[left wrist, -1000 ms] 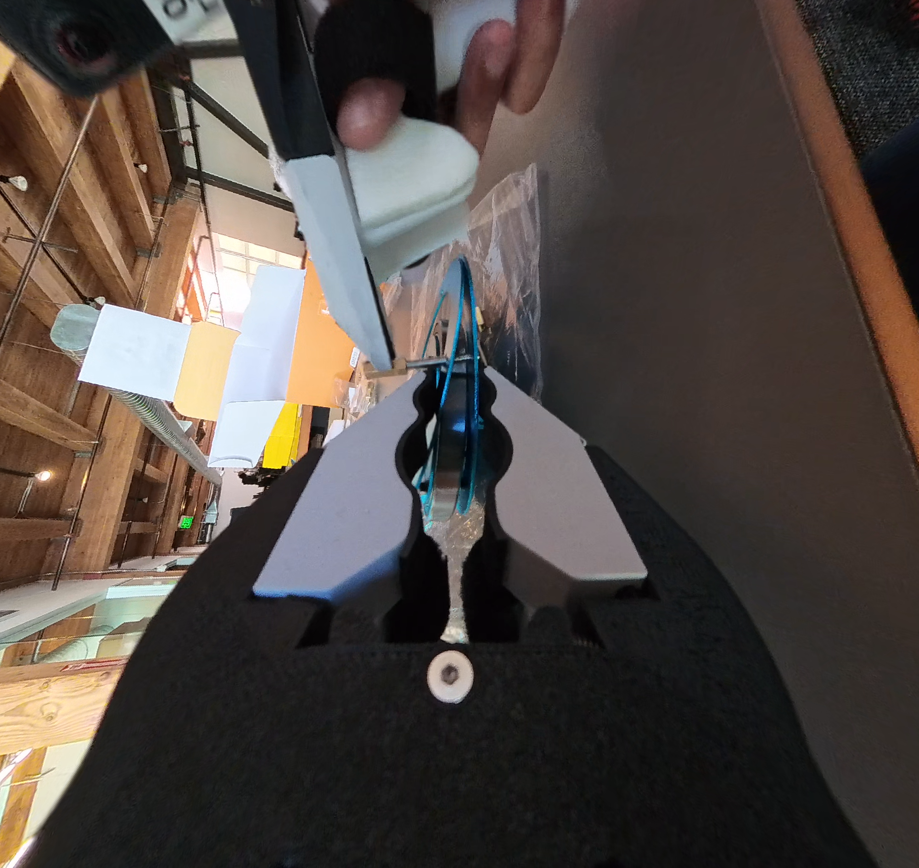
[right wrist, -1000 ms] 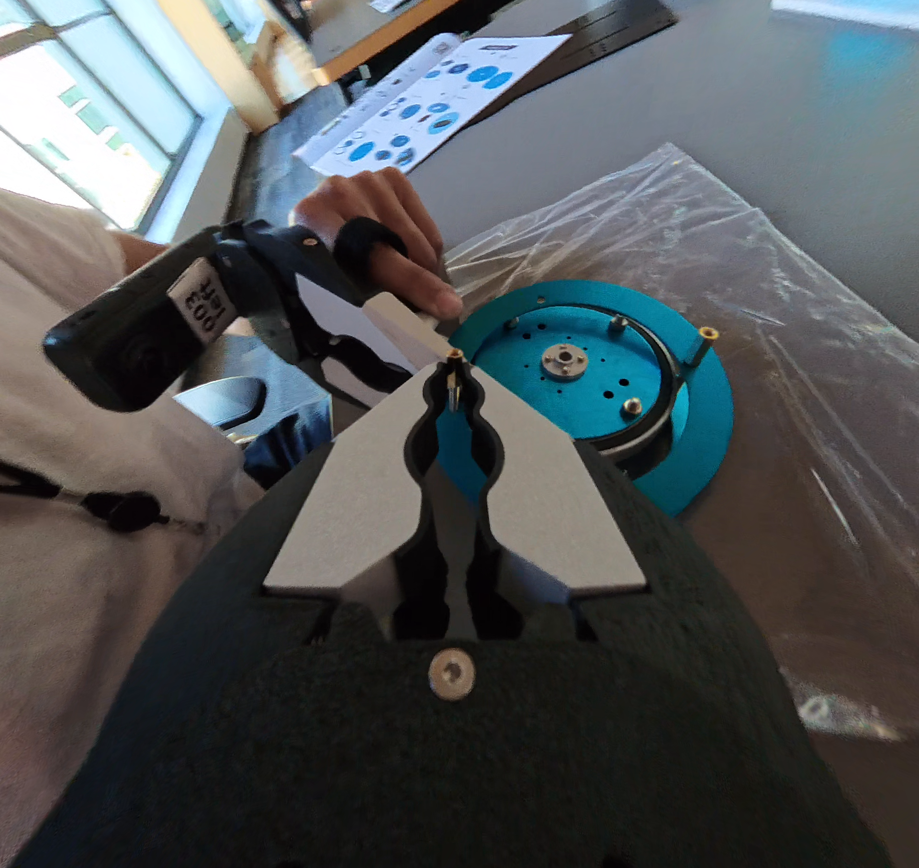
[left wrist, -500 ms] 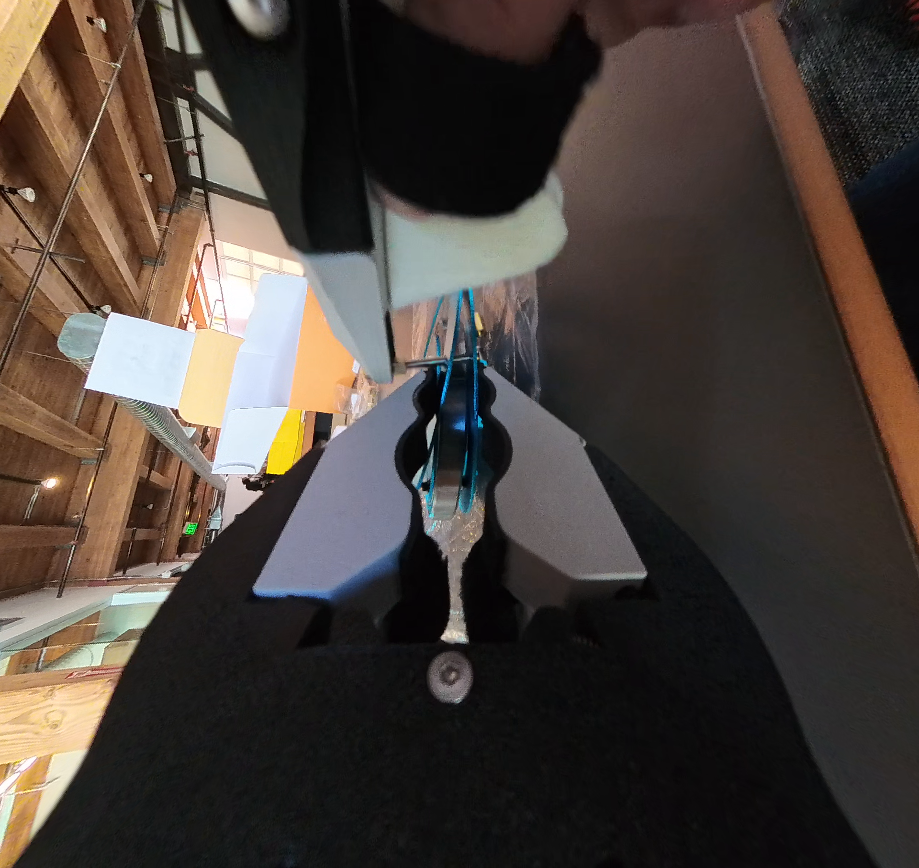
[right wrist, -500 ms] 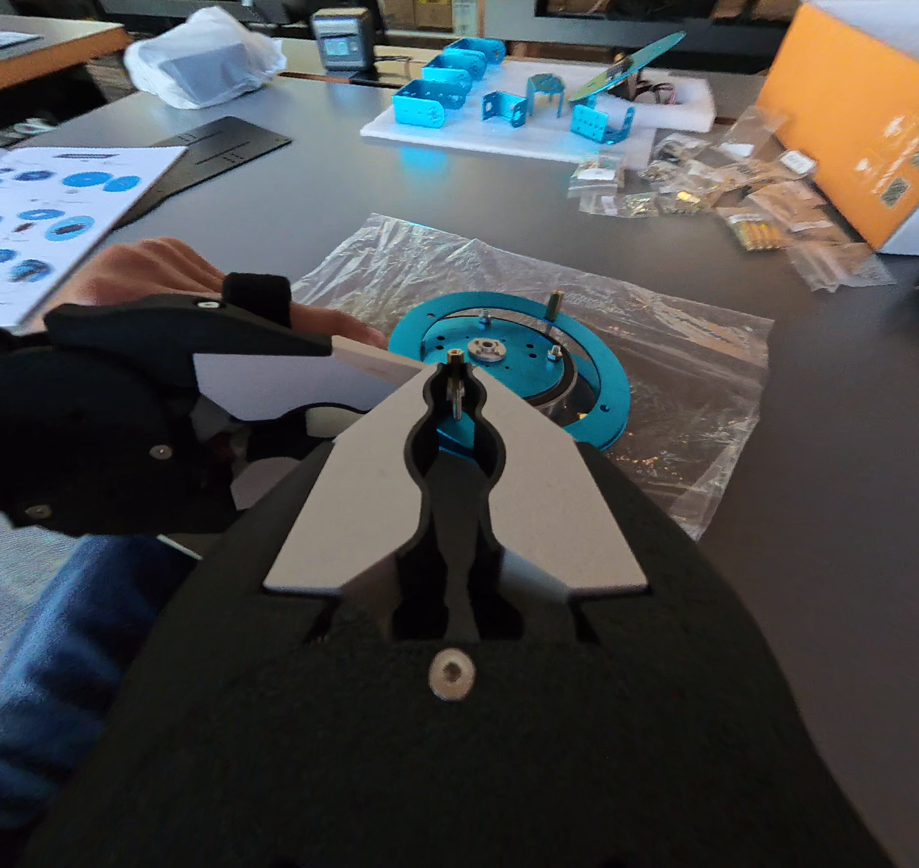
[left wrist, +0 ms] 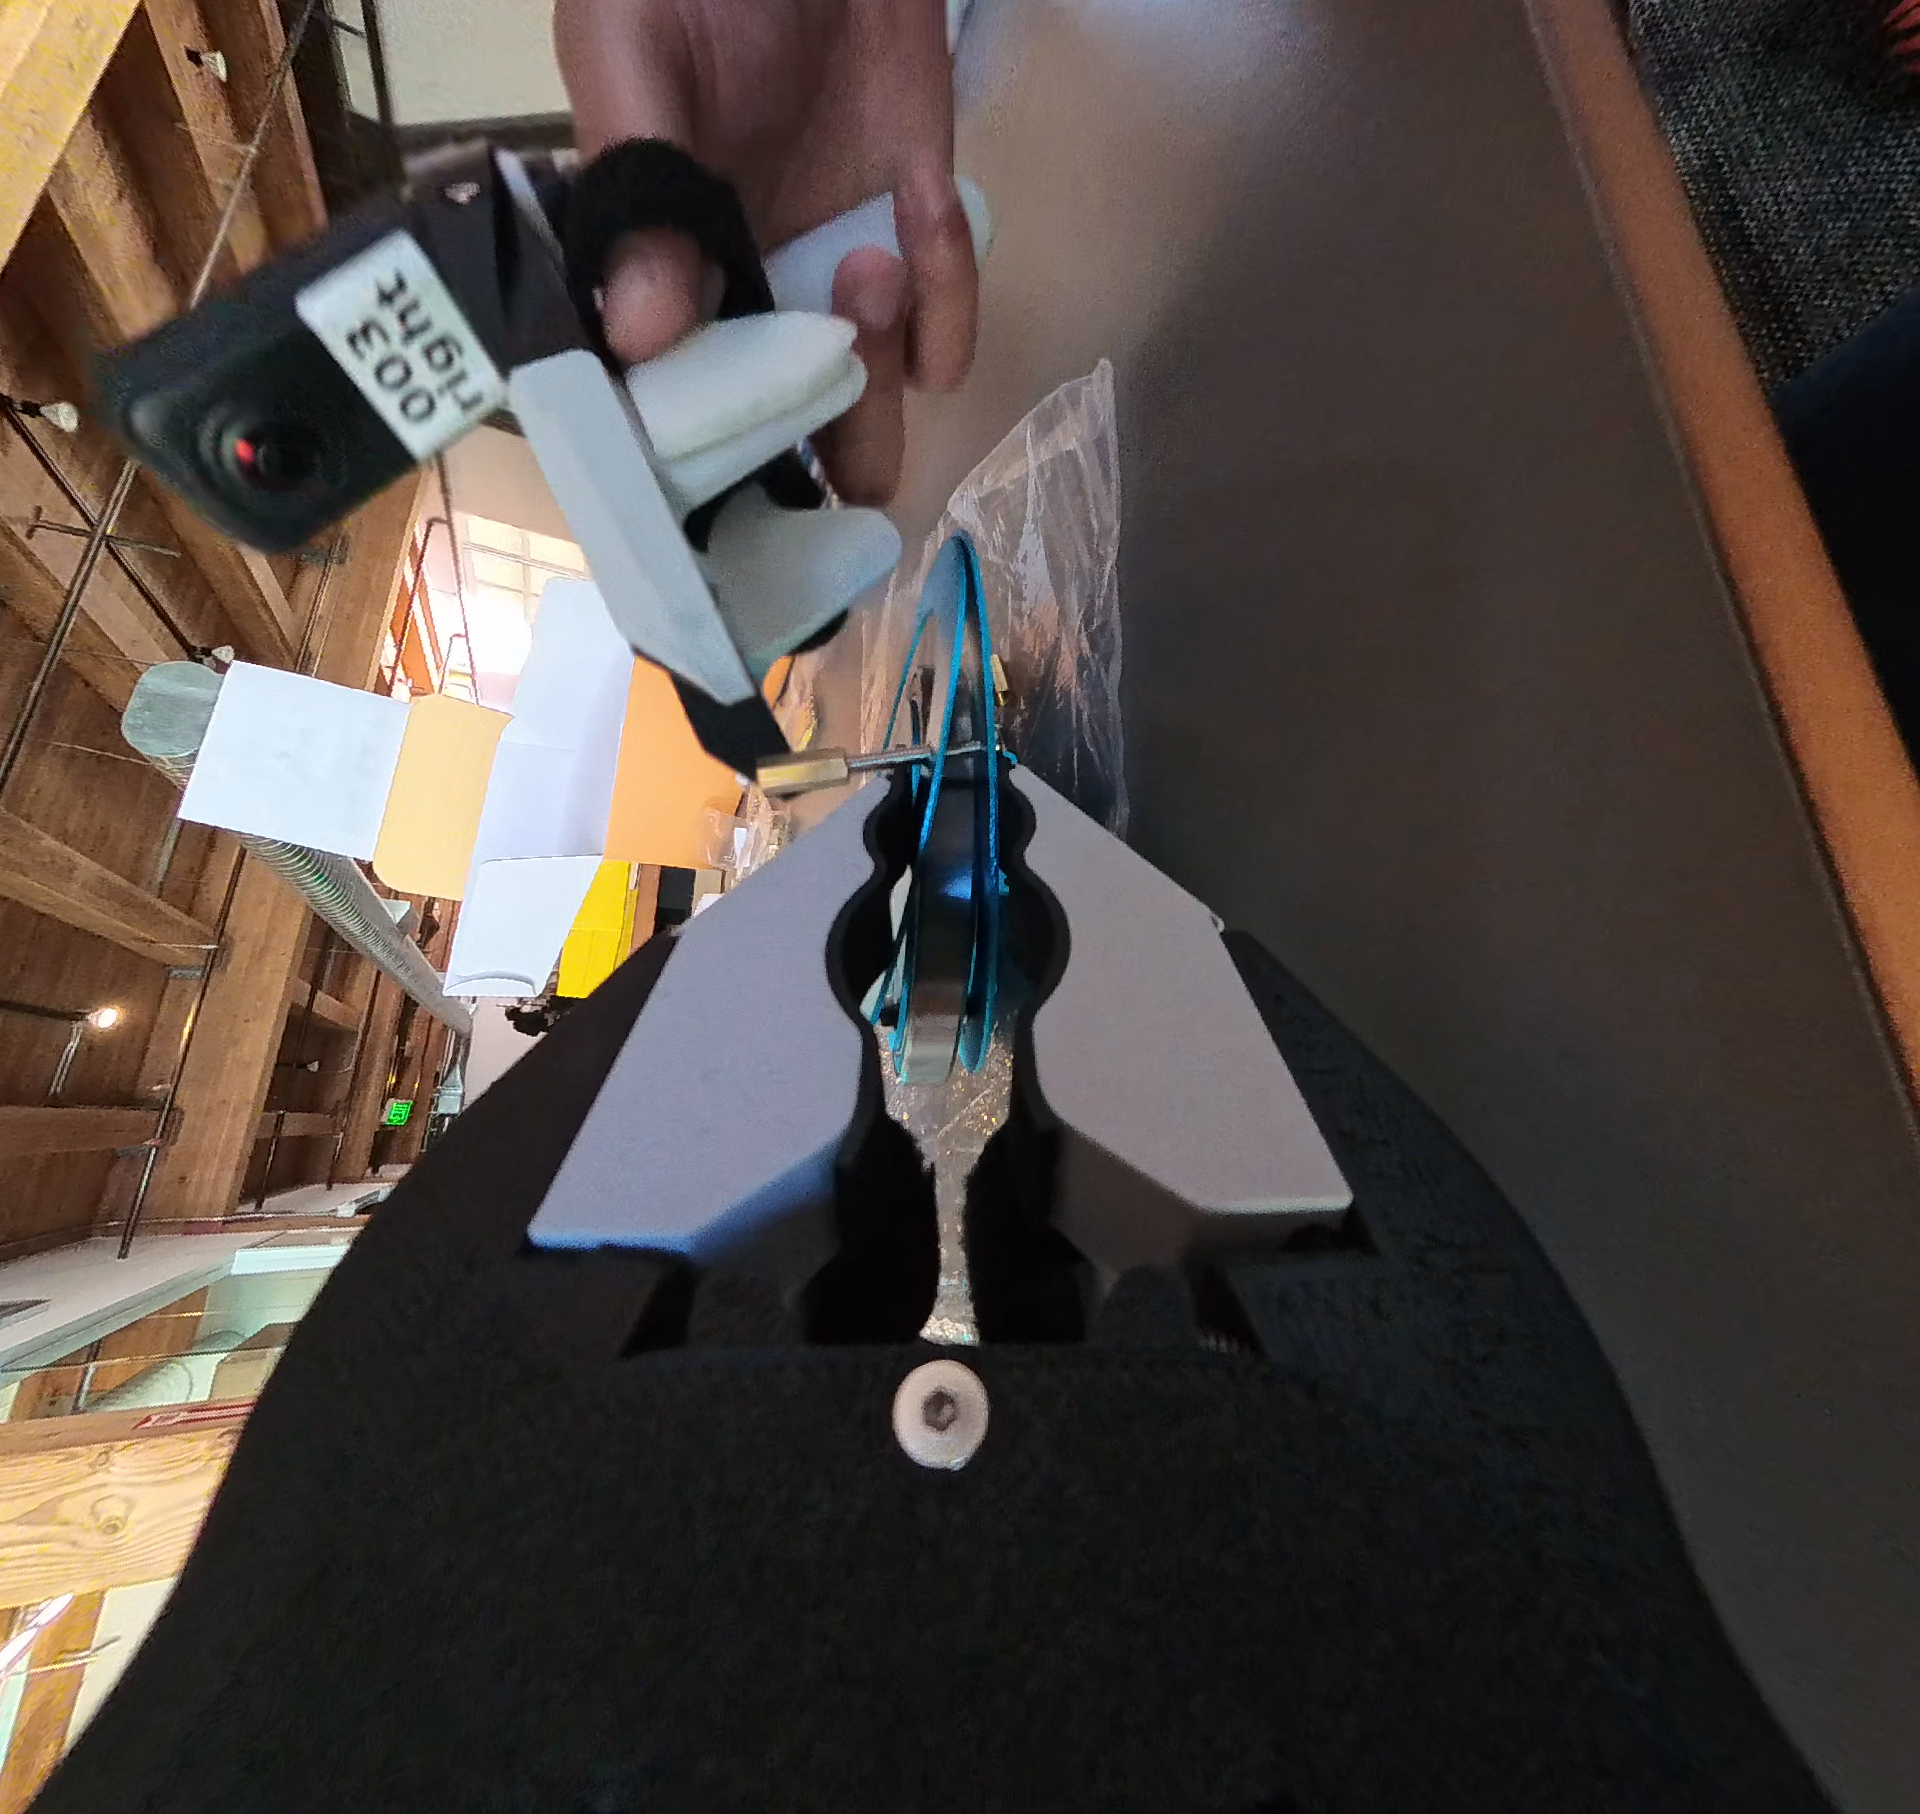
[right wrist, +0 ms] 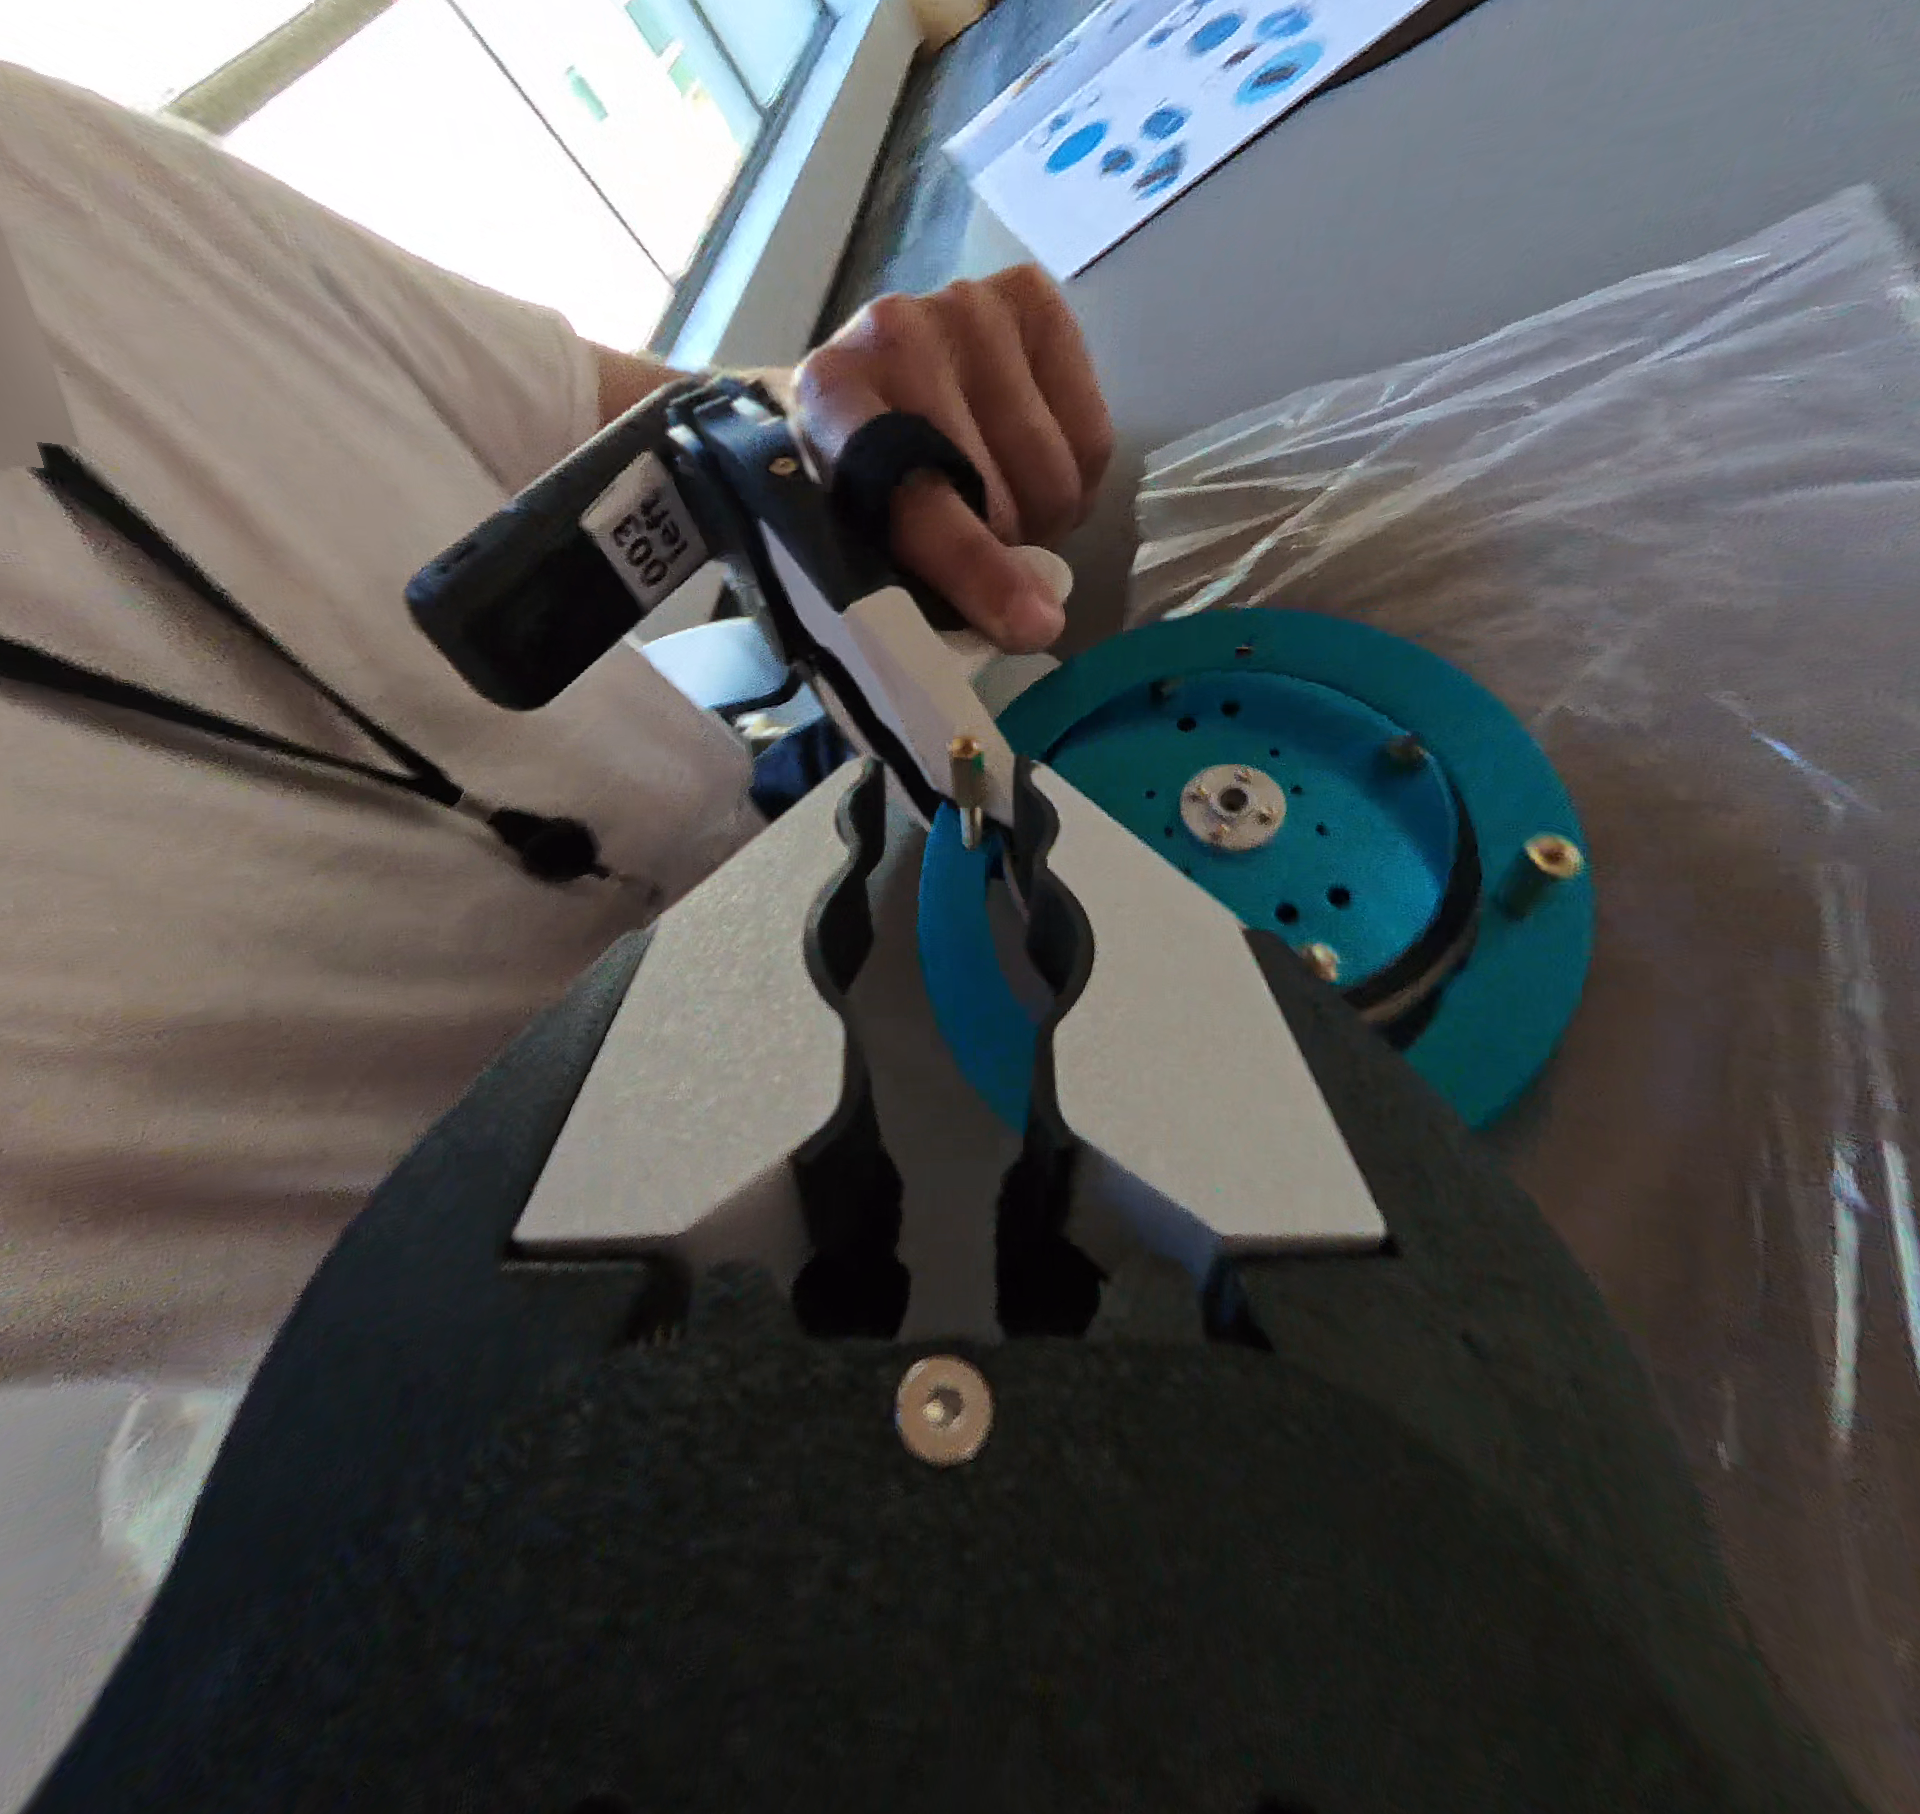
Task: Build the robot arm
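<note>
A blue round disc assembly [right wrist: 1507,1037] with a silver hub lies on a clear plastic bag [right wrist: 1558,414]. My left gripper [left wrist: 951,798] is shut on the disc's rim, seen edge-on [left wrist: 940,933], with some plastic film pinched in too. It also shows in the right wrist view [right wrist: 914,715]. A small brass standoff [right wrist: 966,788] stands in the rim right by the left gripper's tips. My right gripper [right wrist: 945,777] has its jaws apart on either side of this standoff. In the left wrist view its tip [left wrist: 753,746] sits at the standoff's outer end [left wrist: 800,772].
A second brass standoff [right wrist: 1548,871] stands on the rim's far side. A printed sheet with blue pictures [right wrist: 1247,81] lies farther back on the grey table [left wrist: 1351,621]. The table's wooden edge [left wrist: 1714,517] runs on the right. A person's light shirt [right wrist: 260,621] is close on the left.
My right gripper's jaws have parted from the brass standoff, which stays standing in the disc's rim. The right gripper swung round and drew back a little. My left gripper keeps its hold.
</note>
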Available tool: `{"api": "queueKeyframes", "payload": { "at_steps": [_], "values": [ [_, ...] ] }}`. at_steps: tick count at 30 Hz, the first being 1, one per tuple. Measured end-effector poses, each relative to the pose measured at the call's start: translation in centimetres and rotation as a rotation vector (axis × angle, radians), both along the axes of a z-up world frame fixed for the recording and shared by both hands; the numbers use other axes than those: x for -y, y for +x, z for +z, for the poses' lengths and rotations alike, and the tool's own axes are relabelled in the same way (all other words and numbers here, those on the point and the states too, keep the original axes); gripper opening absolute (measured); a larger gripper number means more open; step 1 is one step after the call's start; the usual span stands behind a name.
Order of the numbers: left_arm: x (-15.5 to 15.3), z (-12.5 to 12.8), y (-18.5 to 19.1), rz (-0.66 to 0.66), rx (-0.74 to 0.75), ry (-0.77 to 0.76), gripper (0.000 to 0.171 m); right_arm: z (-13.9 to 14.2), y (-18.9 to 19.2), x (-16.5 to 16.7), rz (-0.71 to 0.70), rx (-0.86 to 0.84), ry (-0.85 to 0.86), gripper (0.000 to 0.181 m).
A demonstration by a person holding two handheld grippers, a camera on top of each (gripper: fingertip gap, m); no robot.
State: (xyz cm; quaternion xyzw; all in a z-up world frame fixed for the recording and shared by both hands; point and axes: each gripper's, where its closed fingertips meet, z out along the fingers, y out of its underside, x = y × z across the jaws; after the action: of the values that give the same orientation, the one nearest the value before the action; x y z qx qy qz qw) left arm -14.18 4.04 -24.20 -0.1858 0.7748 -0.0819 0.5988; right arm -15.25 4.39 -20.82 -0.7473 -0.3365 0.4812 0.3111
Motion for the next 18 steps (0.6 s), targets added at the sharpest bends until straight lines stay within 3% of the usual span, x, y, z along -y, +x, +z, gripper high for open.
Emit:
{"api": "queueKeyframes", "payload": {
  "at_steps": [4, 9, 12, 18],
  "values": [
    [0.1, -0.1, 0.0, -0.003, -0.002, -0.004, 0.015, -0.8, -1.0, -0.2, 0.106, 0.053, -0.004, 0.005],
    [0.1, -0.1, 0.1, 0.006, -0.003, 0.003, 0.015, -1.0, -0.8, -0.4, -0.036, 0.110, 0.040, 0.004],
    [0.0, -0.1, 0.1, 0.012, -0.004, 0.005, 0.015, -1.0, -0.8, -0.8, -0.287, 0.196, 0.132, 0.004],
    [0.2, -0.3, 0.1, 0.013, -0.007, 0.025, 0.015, -1.1, -0.1, -1.1, -0.972, 0.294, 0.223, 0.005]
  ]
}}
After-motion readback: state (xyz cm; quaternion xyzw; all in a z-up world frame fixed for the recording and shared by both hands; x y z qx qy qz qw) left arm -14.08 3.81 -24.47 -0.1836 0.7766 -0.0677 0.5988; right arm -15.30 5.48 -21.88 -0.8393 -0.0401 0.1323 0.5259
